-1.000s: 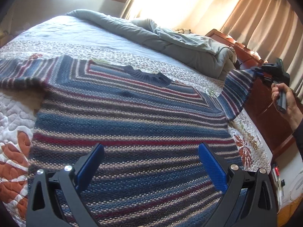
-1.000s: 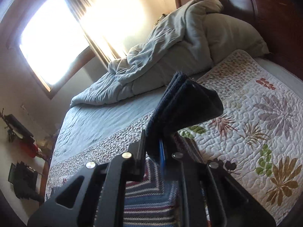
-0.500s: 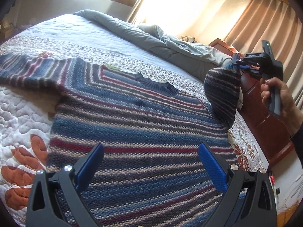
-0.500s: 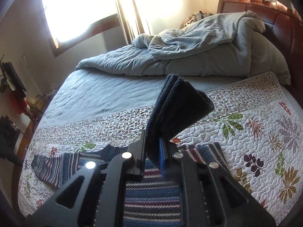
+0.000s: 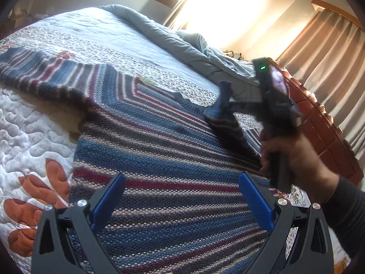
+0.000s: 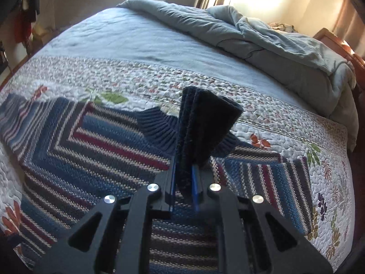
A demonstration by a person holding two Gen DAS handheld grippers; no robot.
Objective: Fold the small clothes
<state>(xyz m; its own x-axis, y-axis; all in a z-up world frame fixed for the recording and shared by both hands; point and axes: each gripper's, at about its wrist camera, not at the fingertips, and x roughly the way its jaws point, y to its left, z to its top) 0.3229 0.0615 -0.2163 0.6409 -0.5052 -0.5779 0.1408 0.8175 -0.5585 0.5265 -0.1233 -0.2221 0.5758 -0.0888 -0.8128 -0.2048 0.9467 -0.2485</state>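
Observation:
A striped knit sweater in blue, maroon and cream lies flat on the quilted bed, its left sleeve stretched out to the side. My right gripper is shut on the dark ribbed cuff of the right sleeve and holds it above the sweater's chest, just below the collar. In the left wrist view the same gripper hangs over the sweater with the sleeve trailing below it, a hand around its handle. My left gripper is open over the sweater's lower body, nothing between its blue pads.
A floral quilt covers the bed. A crumpled grey duvet is heaped along the far side. A red-brown wooden headboard and beige curtains stand at the right; strong light pours from the window.
My right gripper has swung in from the bed's right edge and dropped, carrying the sleeve cuff over the sweater's chest. The left gripper drifted slightly and rolled a little, staying open.

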